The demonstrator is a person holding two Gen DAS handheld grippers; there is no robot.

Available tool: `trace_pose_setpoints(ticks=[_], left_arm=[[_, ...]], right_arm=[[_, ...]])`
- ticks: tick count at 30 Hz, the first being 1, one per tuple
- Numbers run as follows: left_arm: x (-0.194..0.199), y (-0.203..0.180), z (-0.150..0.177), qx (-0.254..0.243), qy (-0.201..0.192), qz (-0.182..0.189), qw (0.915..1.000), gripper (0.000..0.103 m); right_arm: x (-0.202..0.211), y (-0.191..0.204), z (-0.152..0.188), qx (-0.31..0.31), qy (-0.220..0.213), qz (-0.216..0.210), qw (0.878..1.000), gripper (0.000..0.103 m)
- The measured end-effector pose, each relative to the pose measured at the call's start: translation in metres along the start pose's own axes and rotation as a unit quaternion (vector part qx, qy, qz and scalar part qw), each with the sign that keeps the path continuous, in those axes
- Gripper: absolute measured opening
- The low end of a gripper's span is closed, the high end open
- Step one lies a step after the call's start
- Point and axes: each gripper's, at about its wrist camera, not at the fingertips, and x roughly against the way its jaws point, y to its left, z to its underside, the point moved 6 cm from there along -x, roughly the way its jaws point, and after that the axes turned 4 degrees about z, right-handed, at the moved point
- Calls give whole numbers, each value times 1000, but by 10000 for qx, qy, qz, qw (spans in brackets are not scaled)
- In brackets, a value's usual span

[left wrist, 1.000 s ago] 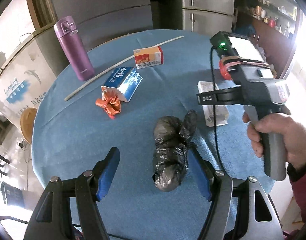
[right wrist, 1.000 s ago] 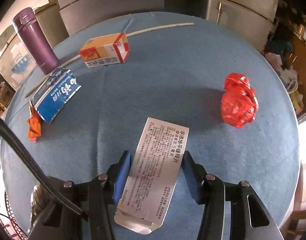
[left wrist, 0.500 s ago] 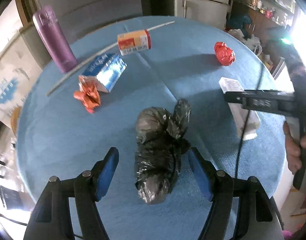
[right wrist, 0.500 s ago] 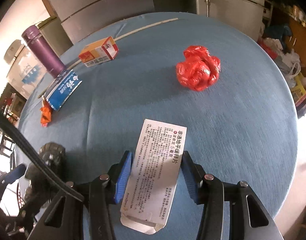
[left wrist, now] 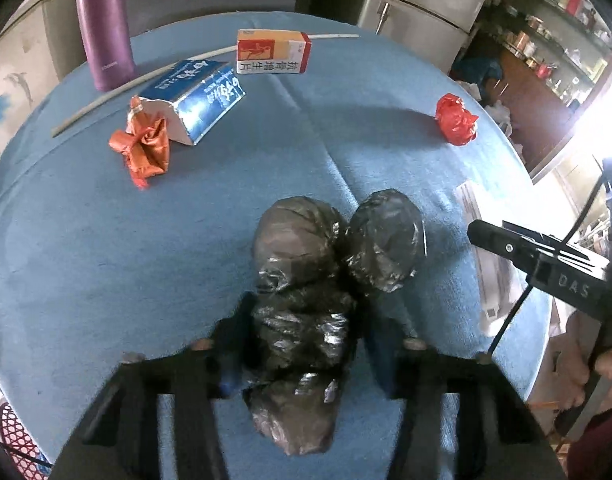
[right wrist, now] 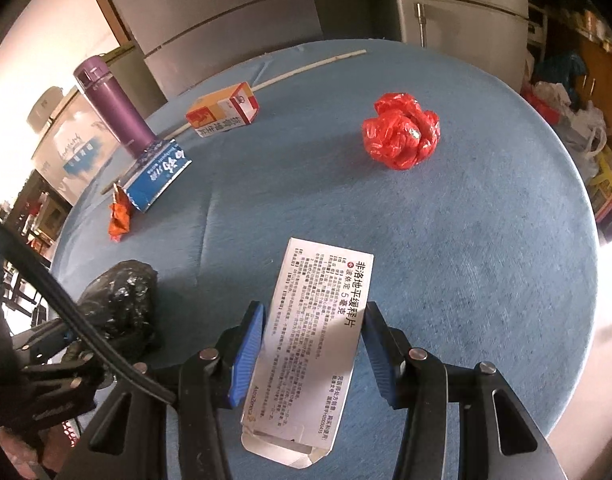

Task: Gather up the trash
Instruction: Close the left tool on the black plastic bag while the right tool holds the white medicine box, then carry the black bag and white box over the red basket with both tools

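A knotted black trash bag (left wrist: pixel 306 248) lies near the front of the round blue table (left wrist: pixel 85 260). My left gripper (left wrist: pixel 310 340) straddles its near half. The jaws are closing and the blurred blue pads meet the bag's sides. In the right wrist view the same black bag (right wrist: pixel 121 296) shows at the lower left. My right gripper (right wrist: pixel 312 360) is shut on a flattened white medicine box (right wrist: pixel 322 320) that sticks out forward above the cloth. The left wrist view shows that white box (left wrist: pixel 472 208) at the right edge, partly hidden by the right gripper's black finger.
A crumpled red bag (right wrist: pixel 402 136) lies at the far right. At the far left are an orange-and-white box (left wrist: pixel 271 52), a blue carton (left wrist: pixel 197 96), an orange wrapper (left wrist: pixel 145 148), a purple flask (left wrist: pixel 103 24) and a long white stick (left wrist: pixel 105 98). The table's edge runs close on the right.
My left gripper sank over the black bag and its jaws narrowed from wide open onto the bag's sides. The right gripper carried the white box towards the right edge of the table.
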Motion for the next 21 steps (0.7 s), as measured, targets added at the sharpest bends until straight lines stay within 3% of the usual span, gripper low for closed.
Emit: trace_pose_setpoints(ticks=[5, 12, 21], left_arm=[[9, 1, -4, 142, -190, -254, 9994, 39], [61, -6, -8, 54, -785, -790, 9938, 39], [138, 4, -4, 8, -1562, -1612, 9745, 39]], right_arm=[[10, 5, 3, 32, -109, -50, 9999, 52], [24, 17, 2, 103, -285, -197, 9993, 52], [55, 52, 0, 287, -569, -561, 9964, 52]])
